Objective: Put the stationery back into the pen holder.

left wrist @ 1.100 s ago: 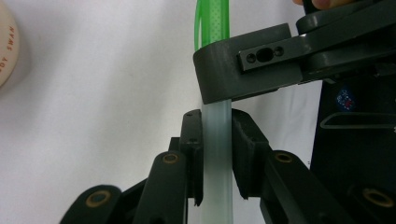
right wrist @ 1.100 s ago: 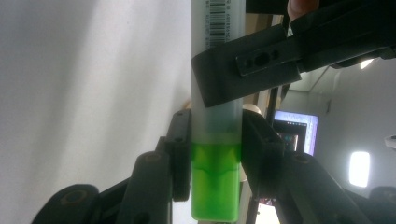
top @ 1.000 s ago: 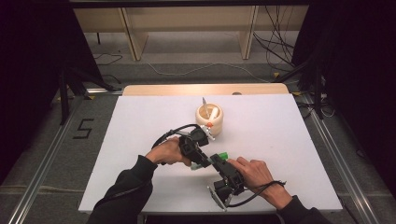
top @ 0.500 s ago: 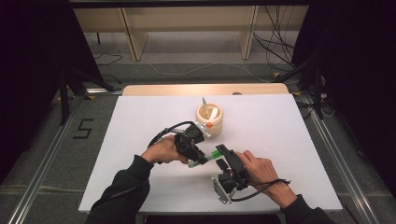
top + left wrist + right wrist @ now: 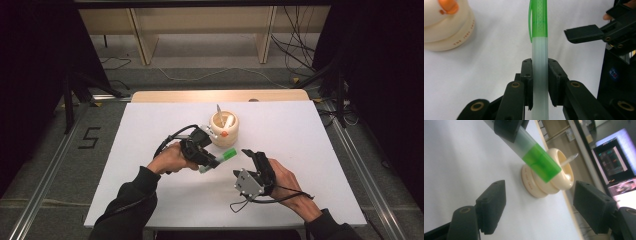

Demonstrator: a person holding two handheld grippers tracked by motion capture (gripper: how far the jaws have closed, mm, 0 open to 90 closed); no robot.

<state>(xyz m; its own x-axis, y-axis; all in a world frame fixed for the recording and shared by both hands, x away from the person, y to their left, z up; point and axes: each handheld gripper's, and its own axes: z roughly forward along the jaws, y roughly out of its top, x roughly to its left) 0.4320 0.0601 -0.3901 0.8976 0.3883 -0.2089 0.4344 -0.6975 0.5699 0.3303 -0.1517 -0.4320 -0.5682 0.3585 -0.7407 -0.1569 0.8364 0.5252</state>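
Note:
A marker (image 5: 220, 158) with a frosted white barrel and a green cap (image 5: 539, 22) is held level above the white table. My left gripper (image 5: 209, 160) is shut on its barrel, and the pads press both sides in the left gripper view (image 5: 539, 82). My right gripper (image 5: 254, 156) is just right of the cap; its jaws have just been opening and stand wide apart (image 5: 542, 205). The cap (image 5: 540, 162) lies ahead of them, untouched. Behind it stands a cream round holder (image 5: 223, 130) with an orange knob and a white stick in it.
The white tabletop (image 5: 310, 150) has a wooden strip (image 5: 215, 96) along its far edge. The holder (image 5: 534, 187) stands close behind the marker's cap end. Cables and shelf legs lie on the floor beyond the table.
The right gripper was closed at the marker's green cap; it has opened, let go and drawn back to the right. The left gripper still holds the marker, shifted slightly.

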